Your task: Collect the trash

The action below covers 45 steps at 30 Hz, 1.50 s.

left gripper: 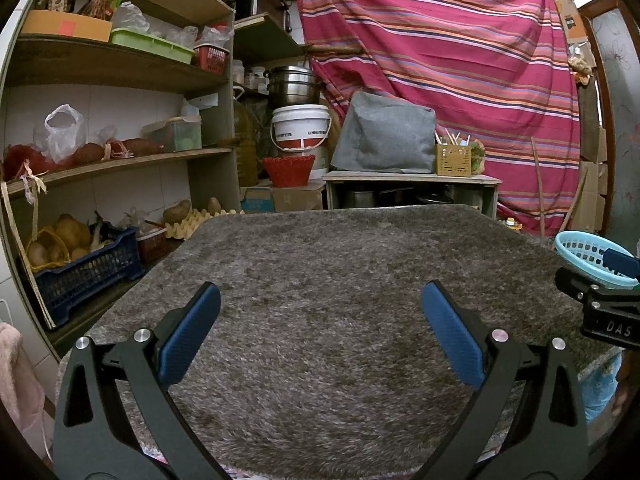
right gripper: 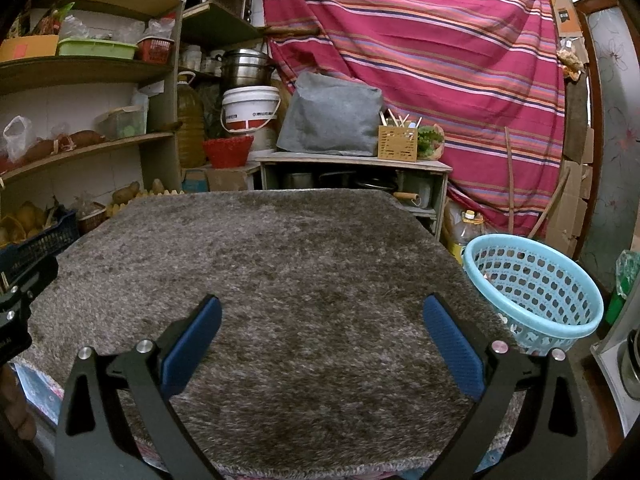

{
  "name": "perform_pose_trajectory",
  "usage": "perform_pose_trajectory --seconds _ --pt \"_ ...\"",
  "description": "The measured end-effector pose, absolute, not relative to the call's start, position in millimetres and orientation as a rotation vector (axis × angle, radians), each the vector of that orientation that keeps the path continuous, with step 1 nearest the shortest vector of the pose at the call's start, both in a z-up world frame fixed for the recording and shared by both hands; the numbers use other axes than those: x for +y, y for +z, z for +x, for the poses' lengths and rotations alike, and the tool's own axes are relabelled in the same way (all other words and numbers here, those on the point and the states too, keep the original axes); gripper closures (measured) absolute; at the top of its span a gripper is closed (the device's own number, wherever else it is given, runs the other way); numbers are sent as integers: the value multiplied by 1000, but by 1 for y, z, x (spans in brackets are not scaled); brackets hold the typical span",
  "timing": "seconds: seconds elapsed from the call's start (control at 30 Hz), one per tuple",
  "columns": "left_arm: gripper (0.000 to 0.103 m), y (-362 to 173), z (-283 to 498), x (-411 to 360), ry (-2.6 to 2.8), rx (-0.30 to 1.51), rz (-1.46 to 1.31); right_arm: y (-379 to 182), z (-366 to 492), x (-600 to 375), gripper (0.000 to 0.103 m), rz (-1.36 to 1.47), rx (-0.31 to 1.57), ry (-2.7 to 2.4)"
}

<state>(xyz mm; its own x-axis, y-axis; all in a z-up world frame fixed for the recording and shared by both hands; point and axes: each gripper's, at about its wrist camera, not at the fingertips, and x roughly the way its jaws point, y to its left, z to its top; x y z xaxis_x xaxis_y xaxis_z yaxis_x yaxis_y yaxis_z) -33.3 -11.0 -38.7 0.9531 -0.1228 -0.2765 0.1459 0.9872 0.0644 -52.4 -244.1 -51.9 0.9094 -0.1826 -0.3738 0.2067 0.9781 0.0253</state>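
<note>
A light blue perforated basket stands tilted at the right edge of a table covered with a shaggy grey rug. Something small and pale shows inside it. The basket also shows at the far right of the left wrist view. My left gripper is open and empty above the rug. My right gripper is open and empty above the rug, just left of the basket. I see no loose trash on the rug. The right gripper shows at the right edge of the left wrist view.
Wooden shelves with bags, crates and vegetables stand to the left. A low cabinet with a grey cover, a white bucket and a red basket stand behind the table. A striped red cloth hangs at the back.
</note>
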Motion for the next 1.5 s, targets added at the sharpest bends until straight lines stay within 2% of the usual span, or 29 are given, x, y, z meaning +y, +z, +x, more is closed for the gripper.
perform_pose_trajectory --seconds 1.5 --pt "5 -33 -36 -13 -147 267 90 -53 -56 -244 5 61 380 -192"
